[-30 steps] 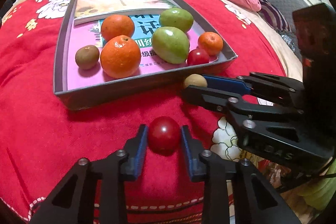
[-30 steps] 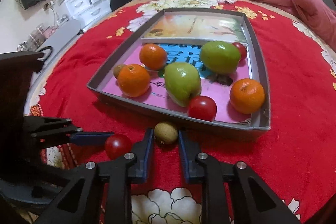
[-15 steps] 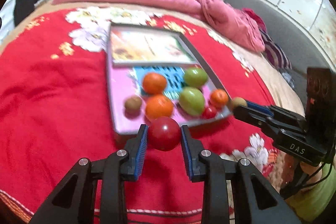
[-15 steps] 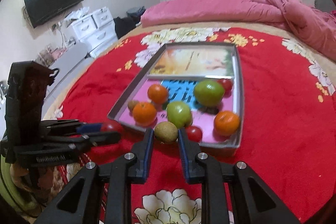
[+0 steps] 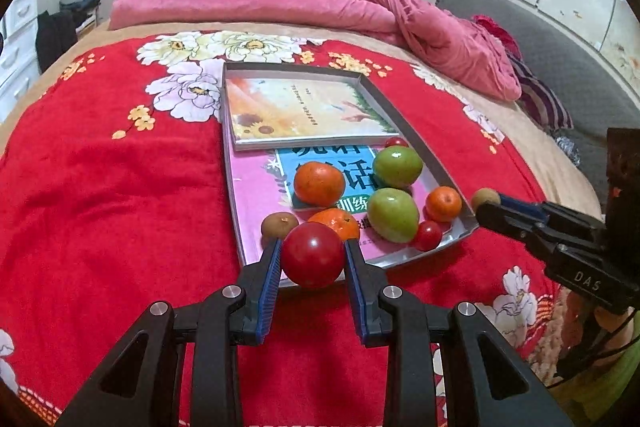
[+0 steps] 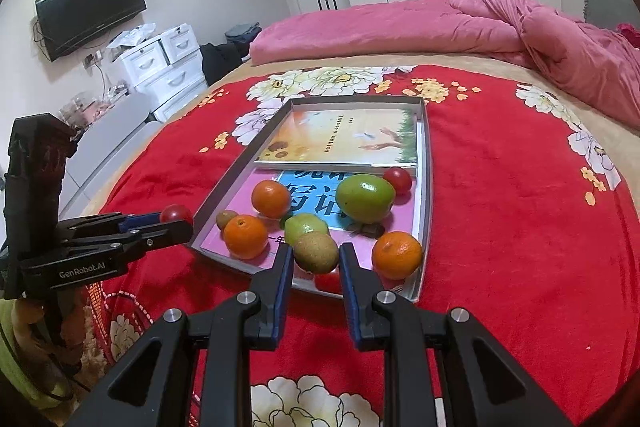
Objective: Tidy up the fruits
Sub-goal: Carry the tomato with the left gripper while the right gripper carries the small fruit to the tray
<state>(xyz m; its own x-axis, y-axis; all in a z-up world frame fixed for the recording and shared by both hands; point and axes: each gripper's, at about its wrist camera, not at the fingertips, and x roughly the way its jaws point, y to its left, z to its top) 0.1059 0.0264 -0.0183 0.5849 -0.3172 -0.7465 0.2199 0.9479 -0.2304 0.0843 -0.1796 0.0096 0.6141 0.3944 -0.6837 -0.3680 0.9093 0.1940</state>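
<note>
Two fruits are held clear of the red bedspread (image 5: 100, 207): a tomato (image 5: 312, 254) is clamped between the blue pads of the left gripper (image 5: 313, 259), and a kiwi (image 6: 316, 251) is pinched in the right gripper (image 6: 315, 257). Just beyond both sets of fingertips a grey tray (image 6: 425, 195) is seen, lined with two books (image 5: 304, 111). Three oranges (image 5: 319, 183), two green fruits (image 5: 397, 166), two small tomatoes (image 5: 427, 235) and a second kiwi (image 5: 279, 224) are gathered at the tray's near end. A pink quilt (image 6: 400, 27) is bunched far behind.
</note>
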